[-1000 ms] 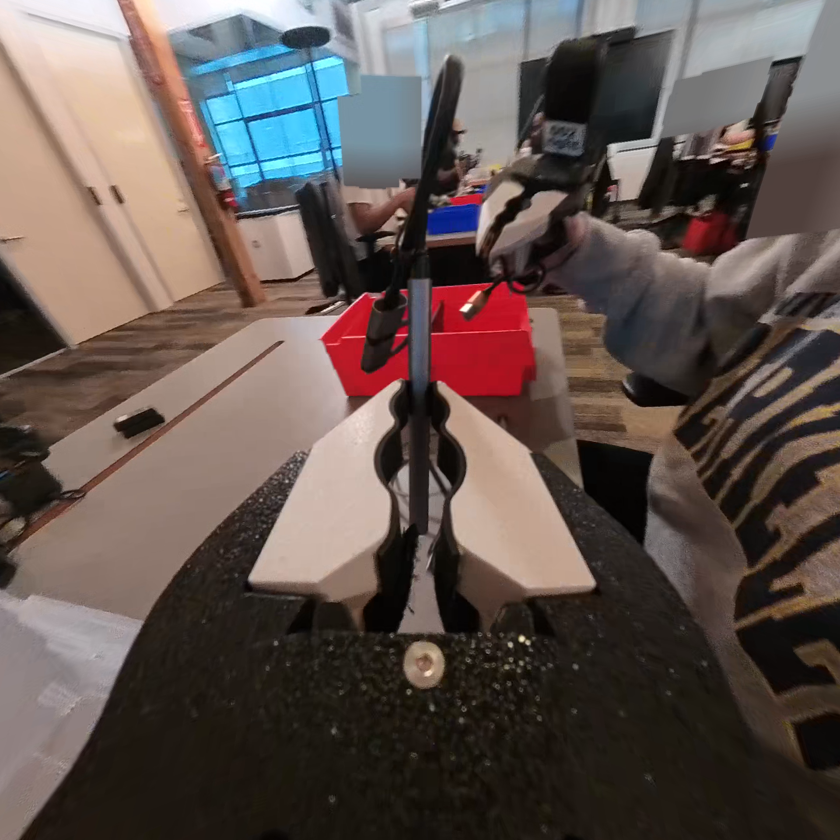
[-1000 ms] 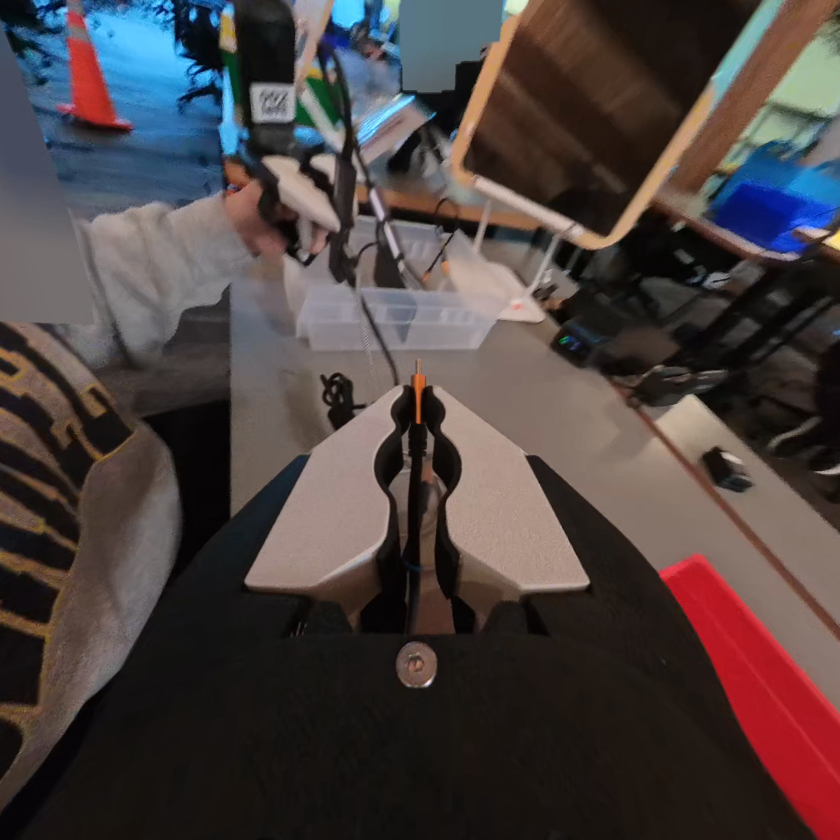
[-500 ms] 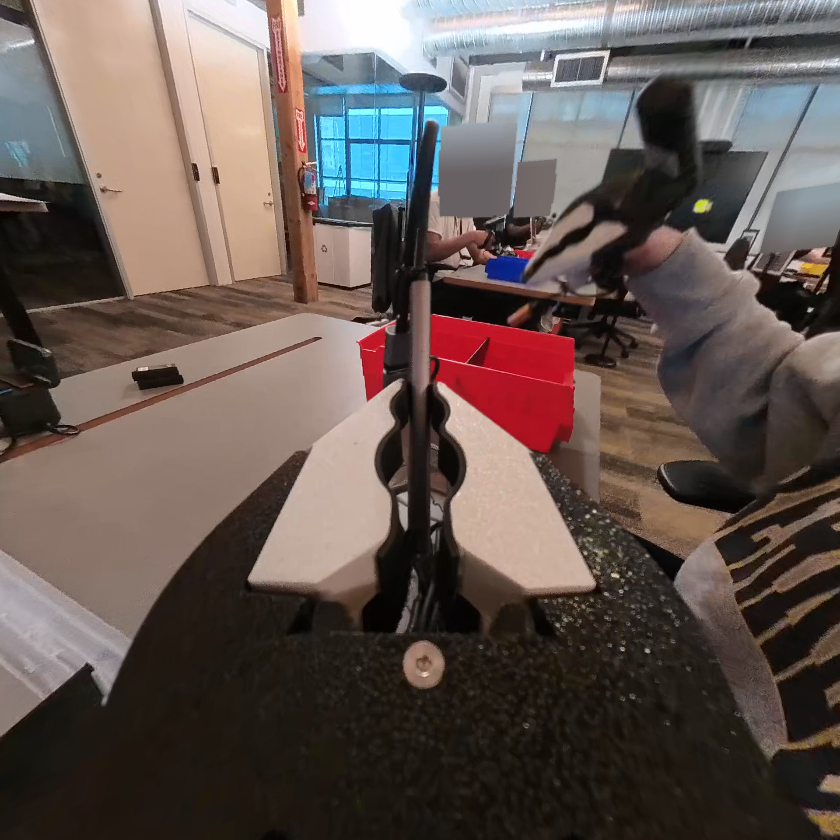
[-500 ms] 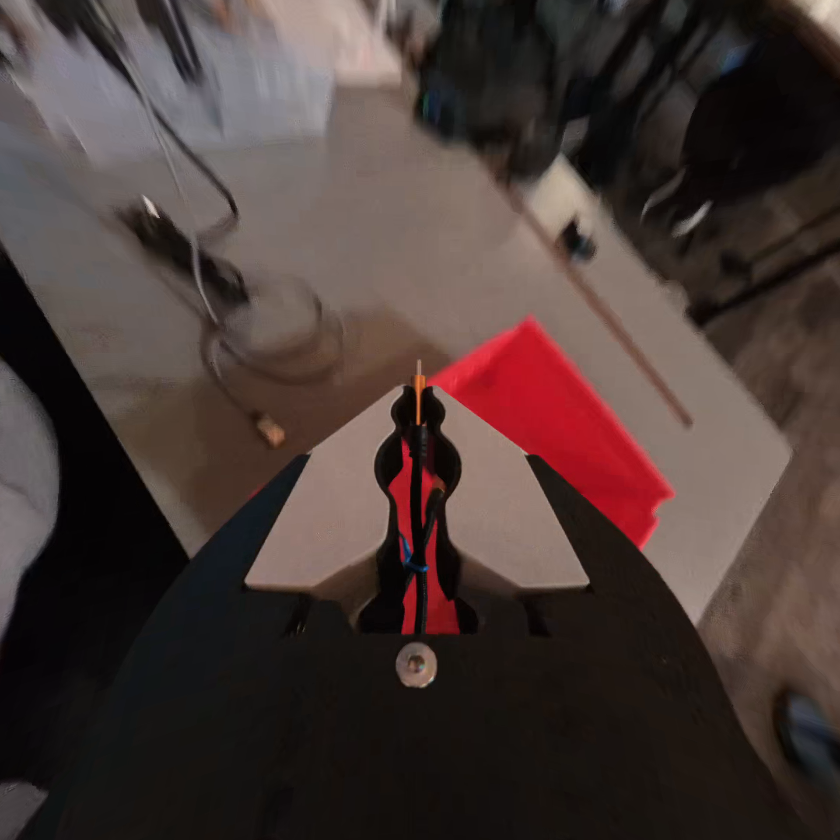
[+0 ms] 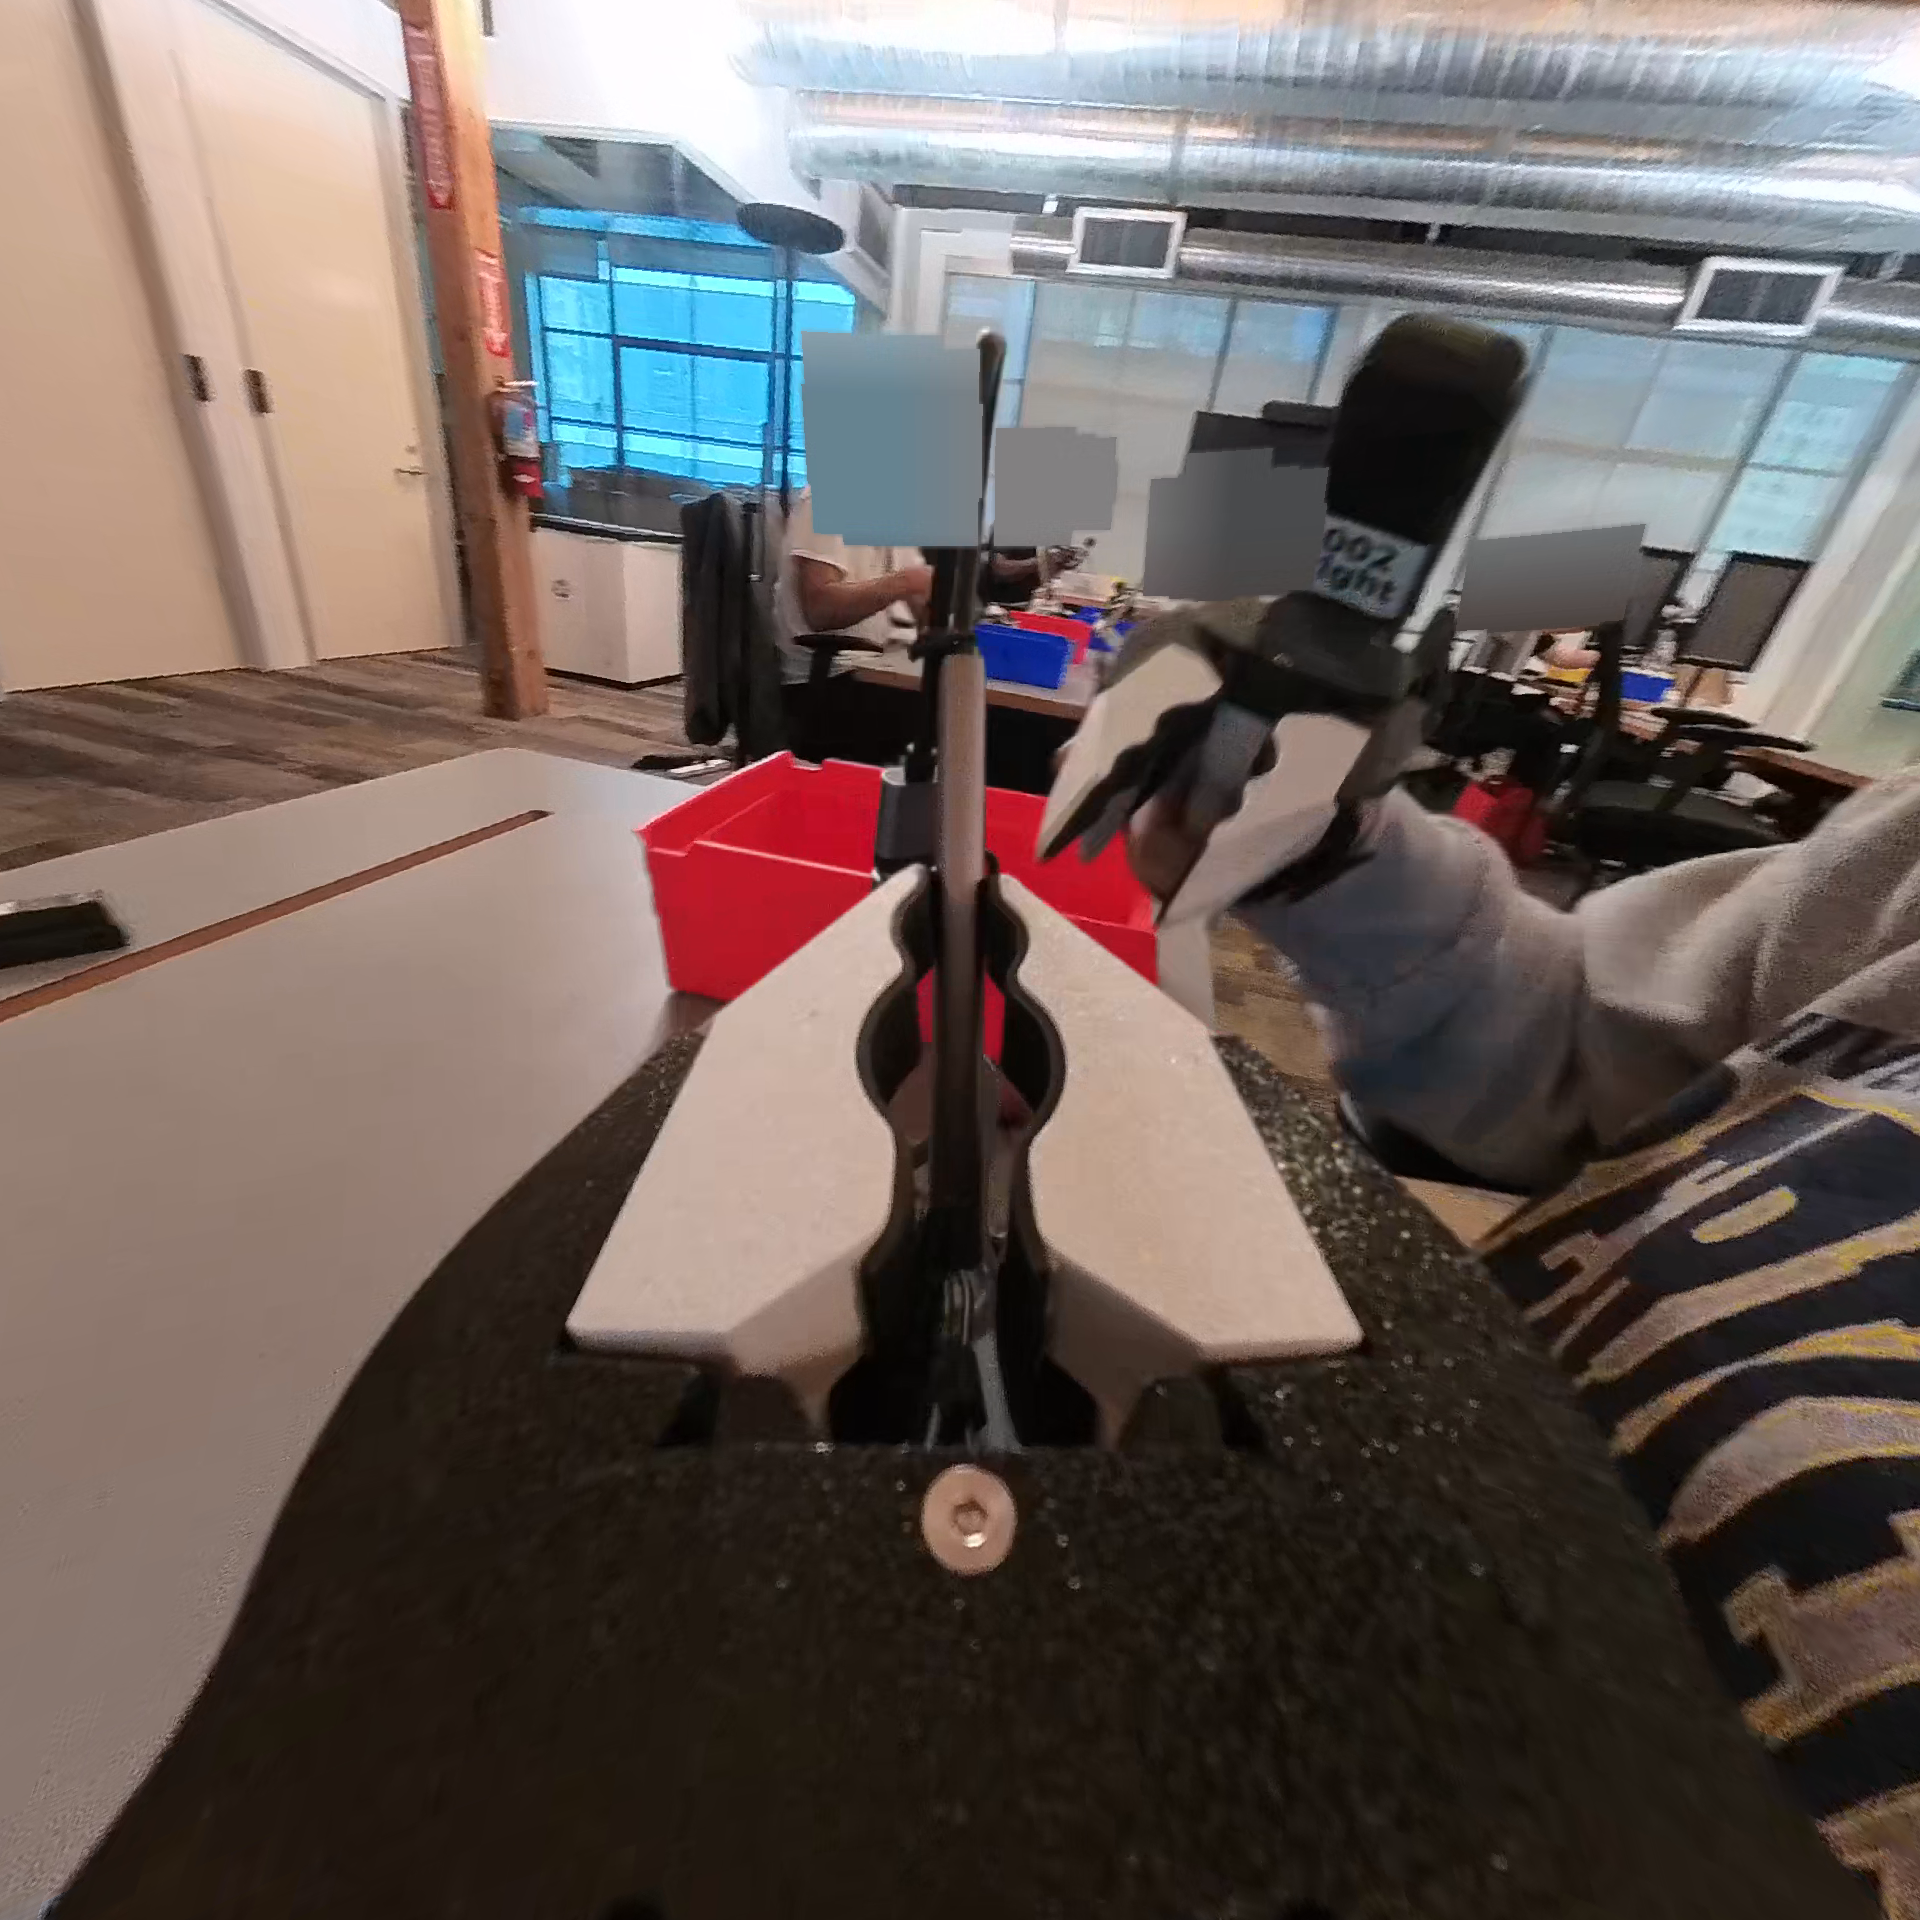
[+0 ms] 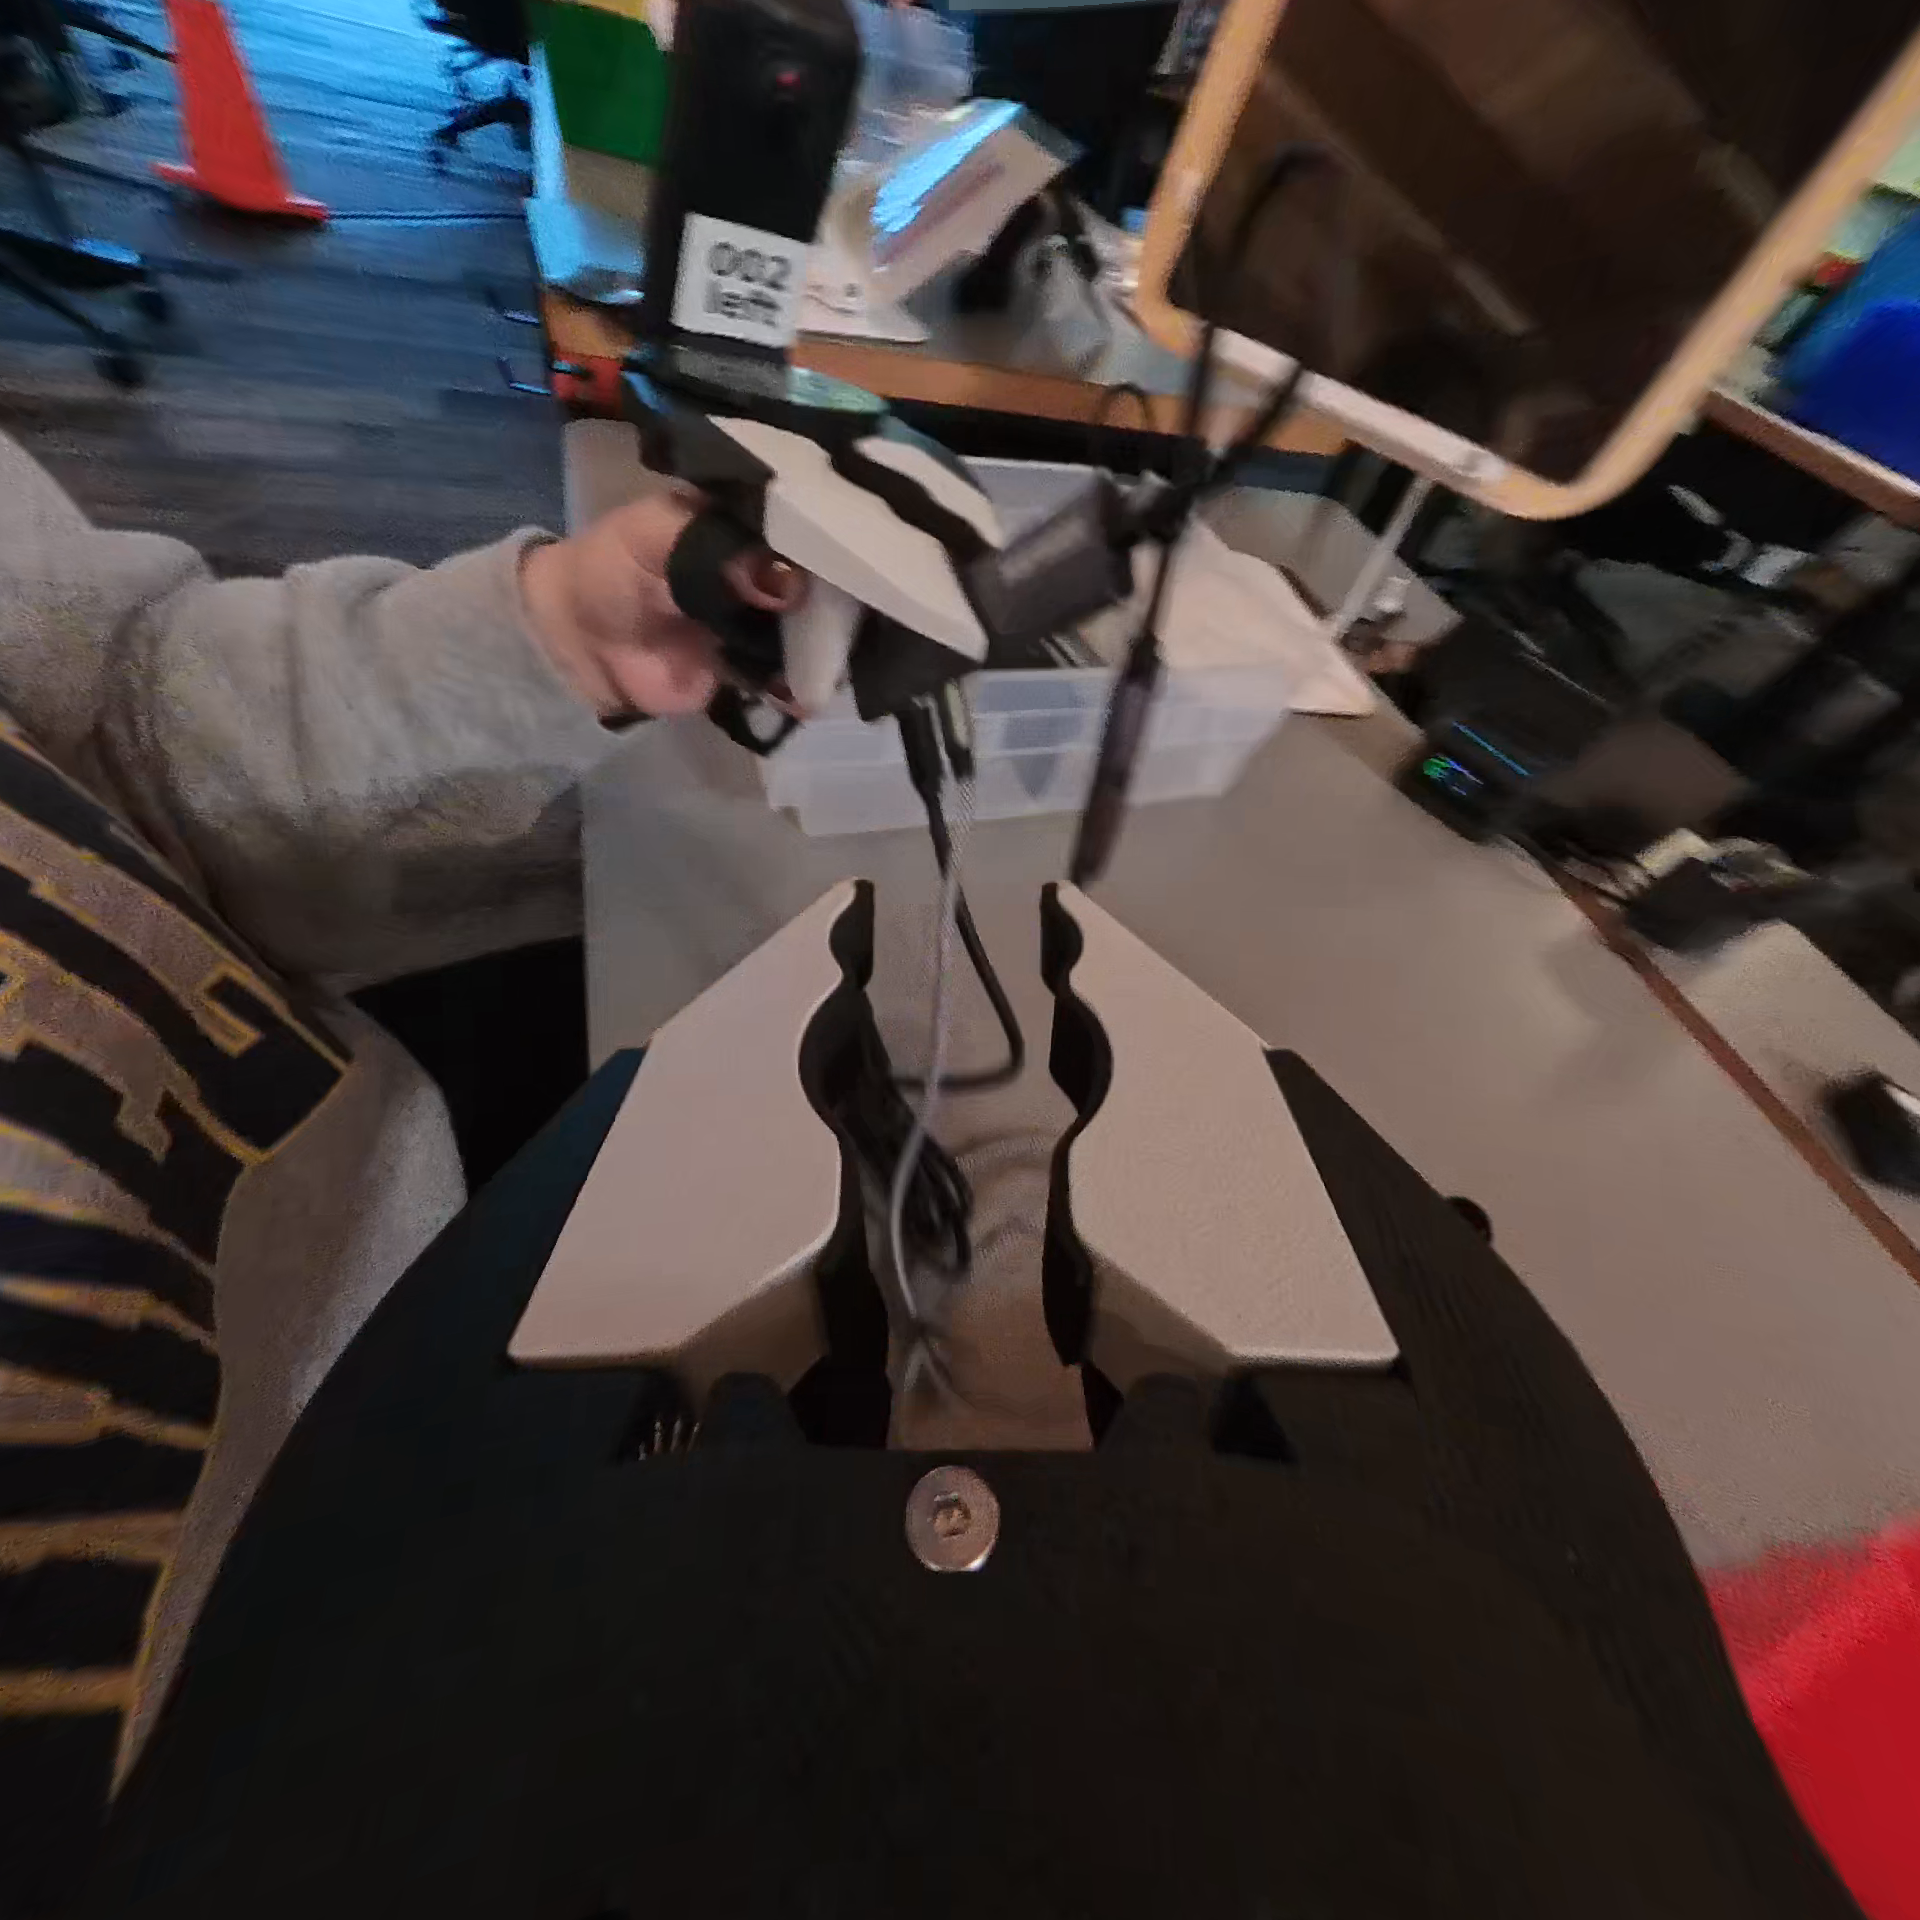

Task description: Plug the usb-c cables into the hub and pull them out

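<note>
My left gripper (image 5: 961, 883) is shut on a slim grey hub (image 5: 961, 748), held upright and edge-on, with a black cable running up from its top. In the right wrist view the left gripper (image 6: 987, 592) holds the hub (image 6: 1049, 566) above the table. A black cable and a braided grey cable (image 6: 940, 831) hang from the hub's lower end down to the table. A dark plug (image 6: 1112, 748) dangles on a thin lead beside them. My right gripper (image 6: 954, 899) is open and empty. It also shows in the left wrist view (image 5: 1107, 873), to the right of the hub.
A red bin (image 5: 769, 883) stands on the grey table (image 5: 312, 1039) behind the hub; its corner shows in the right wrist view (image 6: 1829, 1714). A clear plastic box (image 6: 1039, 748) sits farther back. A person's sleeve (image 6: 312, 727) is at left. The gap from one gripper's tips to the other's is roughly 6 centimeters.
My right gripper held an orange-tipped cable a second ago, swung over the red bin, and is now open and empty, facing the hub. My left gripper has kept its hold on the hub.
</note>
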Motion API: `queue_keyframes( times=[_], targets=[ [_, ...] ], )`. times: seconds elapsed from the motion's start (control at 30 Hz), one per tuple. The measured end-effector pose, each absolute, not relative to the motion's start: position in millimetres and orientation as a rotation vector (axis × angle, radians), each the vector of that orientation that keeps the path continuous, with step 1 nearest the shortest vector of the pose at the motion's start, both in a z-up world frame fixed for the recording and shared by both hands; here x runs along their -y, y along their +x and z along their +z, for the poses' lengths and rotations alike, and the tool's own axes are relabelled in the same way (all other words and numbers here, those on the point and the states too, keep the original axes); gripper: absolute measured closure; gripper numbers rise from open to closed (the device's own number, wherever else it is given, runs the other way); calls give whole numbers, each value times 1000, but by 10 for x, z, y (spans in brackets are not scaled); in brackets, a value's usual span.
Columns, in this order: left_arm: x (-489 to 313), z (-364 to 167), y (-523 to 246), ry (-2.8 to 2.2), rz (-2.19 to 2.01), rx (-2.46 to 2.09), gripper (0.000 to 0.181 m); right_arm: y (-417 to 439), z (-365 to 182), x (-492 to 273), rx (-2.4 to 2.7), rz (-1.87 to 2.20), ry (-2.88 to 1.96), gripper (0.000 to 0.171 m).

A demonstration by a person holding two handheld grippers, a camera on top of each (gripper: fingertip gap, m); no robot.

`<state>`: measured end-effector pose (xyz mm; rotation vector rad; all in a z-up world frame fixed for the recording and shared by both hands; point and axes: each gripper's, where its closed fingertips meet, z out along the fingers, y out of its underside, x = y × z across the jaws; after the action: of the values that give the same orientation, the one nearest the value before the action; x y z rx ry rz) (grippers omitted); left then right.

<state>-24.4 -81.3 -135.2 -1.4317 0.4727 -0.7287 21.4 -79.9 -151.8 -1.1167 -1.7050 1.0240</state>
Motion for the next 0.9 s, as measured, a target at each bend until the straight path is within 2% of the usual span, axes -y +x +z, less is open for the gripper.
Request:
queue_keyframes(
  times=[0.1,0.2,0.3,0.37,0.4,0.43,0.47,0.5,0.67,0.9],
  targets=[
    [821,-1359,-93,-1430,-772,-513,175,-121,-1660,955,1739,1023,-1096,137],
    [847,-1362,-18,-1425,-806,-535,175,-251,-1723,1028,1751,1051,-1084,145],
    [879,-1388,-5,-1438,-816,-558,175,-248,-1707,1020,1738,1094,-1075,166],
    [919,-1462,27,-1488,-766,-629,175,-210,-1762,1031,1785,1073,-1075,165],
    [918,-1549,25,-1548,-698,-675,169,-196,-1784,1019,1796,1040,-1065,166],
    [885,-1627,-3,-1612,-618,-690,153,-177,-1807,1011,1815,1008,-1052,166],
    [921,-1672,16,-1640,-595,-740,158,-163,-1828,1011,1832,987,-1047,166],
    [974,-1694,56,-1648,-598,-793,174,-146,-1830,1031,1846,986,-1035,166],
    [1126,-1550,185,-1556,-612,-848,175,3,-1685,1182,1863,1070,-940,166],
    [1240,-1545,320,-1523,-635,-917,175,169,-1655,1268,1934,985,-878,167]
  ],
)
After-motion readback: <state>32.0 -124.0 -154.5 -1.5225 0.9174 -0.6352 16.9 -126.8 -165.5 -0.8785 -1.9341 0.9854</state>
